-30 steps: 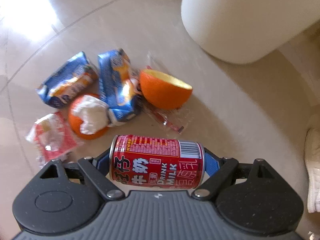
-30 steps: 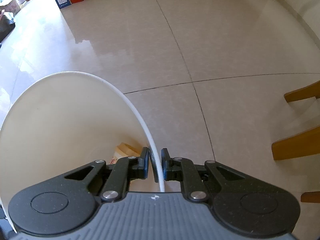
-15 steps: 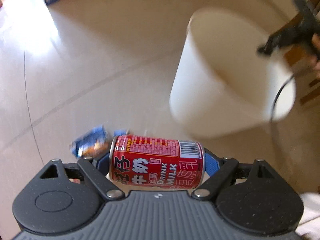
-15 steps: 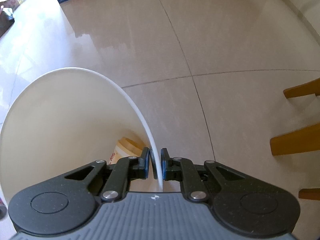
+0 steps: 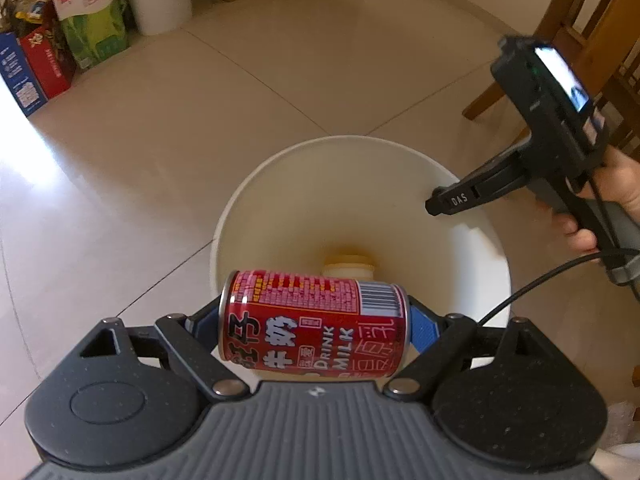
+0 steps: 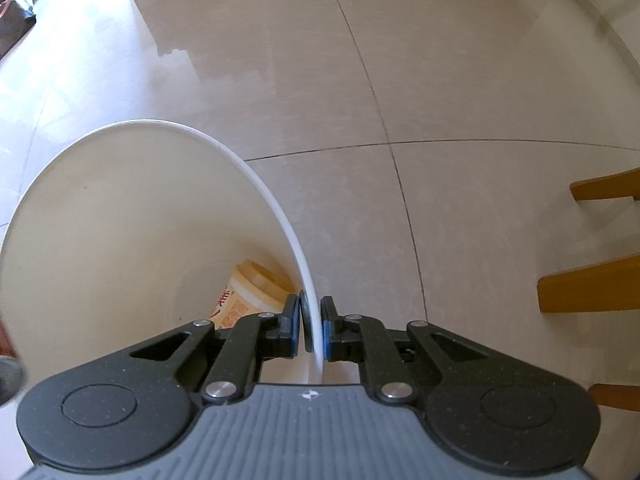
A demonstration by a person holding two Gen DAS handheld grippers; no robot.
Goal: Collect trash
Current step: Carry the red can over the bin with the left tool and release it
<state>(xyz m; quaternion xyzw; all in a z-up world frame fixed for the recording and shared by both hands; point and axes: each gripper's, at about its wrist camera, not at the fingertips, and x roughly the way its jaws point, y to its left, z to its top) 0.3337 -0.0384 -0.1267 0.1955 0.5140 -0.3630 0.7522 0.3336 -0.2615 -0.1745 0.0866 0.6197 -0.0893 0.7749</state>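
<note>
Left gripper clamped a red milk can sideways above the white bin. Right gripper pinched the bin's rim.

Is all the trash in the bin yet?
Not yet. One cup already lies at the bottom of the white bin. The left gripper holds the red milk can over the bin, ready to drop. The right gripper grips the rim. Other trash isn't in view now.
</note>
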